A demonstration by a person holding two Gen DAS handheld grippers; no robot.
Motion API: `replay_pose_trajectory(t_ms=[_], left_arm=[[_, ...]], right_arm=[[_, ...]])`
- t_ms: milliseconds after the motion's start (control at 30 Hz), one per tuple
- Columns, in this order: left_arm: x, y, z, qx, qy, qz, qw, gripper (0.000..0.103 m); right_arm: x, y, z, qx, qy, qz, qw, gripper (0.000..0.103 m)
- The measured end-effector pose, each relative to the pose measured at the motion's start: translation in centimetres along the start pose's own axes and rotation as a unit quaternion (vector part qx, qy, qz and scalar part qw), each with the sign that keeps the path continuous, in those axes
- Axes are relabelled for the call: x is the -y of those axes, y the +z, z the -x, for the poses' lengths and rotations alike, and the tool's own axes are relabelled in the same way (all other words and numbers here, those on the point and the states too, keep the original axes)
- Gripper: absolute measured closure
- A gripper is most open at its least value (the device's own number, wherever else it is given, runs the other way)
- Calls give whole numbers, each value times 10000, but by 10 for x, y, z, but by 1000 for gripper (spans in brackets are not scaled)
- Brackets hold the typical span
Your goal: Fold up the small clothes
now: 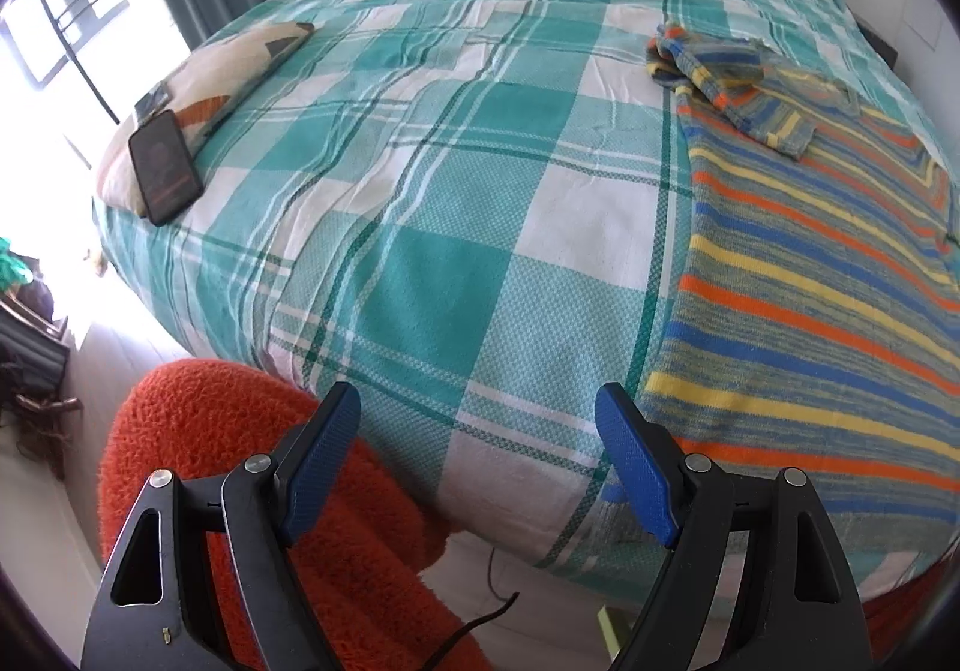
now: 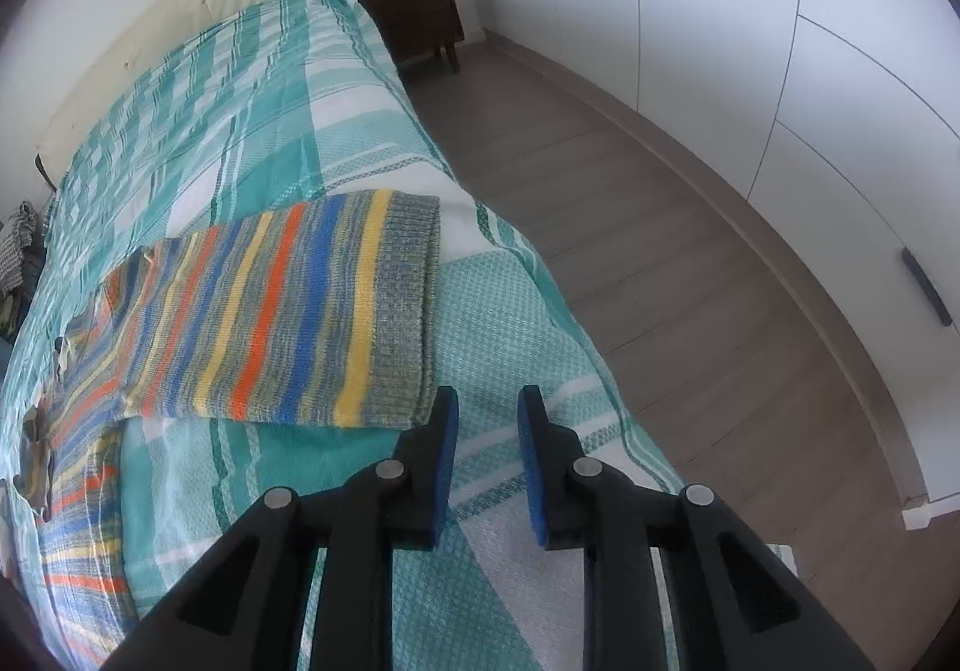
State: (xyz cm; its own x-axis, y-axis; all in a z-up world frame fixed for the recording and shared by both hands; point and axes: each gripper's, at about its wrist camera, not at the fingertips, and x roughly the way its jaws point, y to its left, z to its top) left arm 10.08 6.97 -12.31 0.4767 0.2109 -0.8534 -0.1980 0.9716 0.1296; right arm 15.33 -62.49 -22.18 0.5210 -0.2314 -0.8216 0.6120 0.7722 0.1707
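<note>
The striped sweater [image 2: 264, 305] lies flat on the checked bedspread [image 2: 336, 143]. In the right wrist view its grey ribbed hem sits at about eleven o'clock from the right tongs [image 2: 487, 398], just beside the left finger; whether that finger touches the knit is hard to tell. The right tongs stand slightly parted with only bedspread showing between the blue pads, nothing pinched. In the left wrist view the sweater [image 1: 828, 275] fills the area from one to three o'clock of the left tongs [image 1: 478, 395], which are spread wide and empty over the bedspread [image 1: 444, 179], their right finger just beside the sweater's near edge. A sleeve lies folded in over the sweater's top, far at one o'clock. The sweater's right side is cut off by the frame edge there, and its collar end is blurred and squeezed at the left rim of the right wrist view. A phone [image 1: 165, 166] rests on a pillow [image 1: 228, 71] at ten o'clock, and an orange rug [image 1: 240, 449] lies below the left finger.
</note>
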Motion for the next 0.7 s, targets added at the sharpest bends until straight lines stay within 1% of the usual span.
replay_pose_trajectory(t_ms=[33,67,100,133,167,200,233,267,300,333,367,400,433,467,533,567,633,667,700], left_arm=[[1,8,16,267,-117,-60,9996,21],[7,20,34,569,-223,-197,9979,21],[15,34,51,893,-333,-369,9948,20],[26,50,68,1225,-451,-547,9899,19],[40,64,80,1516,-600,-731,9839,11],[56,80,88,1734,-817,-967,9767,6],[77,93,90,1803,-1088,-1292,9690,4],[99,104,85,1802,-1334,-1629,9608,4],[122,113,74,1754,-1559,-1976,9518,4],[146,120,58,1626,-1698,-2314,9440,5],[170,125,37,1385,-1751,-2643,9382,9],[191,128,15,1123,-1691,-2926,9344,15],[209,131,-8,893,-1554,-3204,9302,32],[225,131,-28,676,-1411,-3465,9249,40],[245,130,-58,453,-1212,-3801,9159,41],[251,129,-70,341,-1201,-3938,9107,41],[261,127,-87,166,-1107,-4157,9026,40],[264,127,-95,138,-1029,-4203,9014,40],[264,128,-101,93,-1004,-4163,9036,43]], right_arm=[[1,-4,12,150,-75,21,9999,66],[2,-9,24,279,-54,48,9996,60],[1,-14,38,405,57,76,9991,52],[-1,-20,51,516,187,117,9984,49],[-6,-26,63,603,318,185,9975,49],[-11,-32,75,664,469,254,9964,49],[-18,-40,85,722,642,311,9948,48],[-24,-48,94,776,806,363,9931,47],[-31,-57,102,817,943,412,9913,43],[-39,-67,108,838,1083,473,9895,41],[-46,-76,112,841,1209,544,9876,41],[-53,-86,114,837,1293,623,9861,41],[-59,-97,116,835,1340,690,9850,41],[-66,-105,114,816,1370,770,9842,41],[-74,-120,109,619,1370,908,9844,41],[-75,-122,108,541,1421,946,9838,41],[-72,-122,110,619,1442,973,9828,41],[-70,-121,110,660,1402,971,9831,41],[-68,-120,109,647,1388,944,9837,41]])
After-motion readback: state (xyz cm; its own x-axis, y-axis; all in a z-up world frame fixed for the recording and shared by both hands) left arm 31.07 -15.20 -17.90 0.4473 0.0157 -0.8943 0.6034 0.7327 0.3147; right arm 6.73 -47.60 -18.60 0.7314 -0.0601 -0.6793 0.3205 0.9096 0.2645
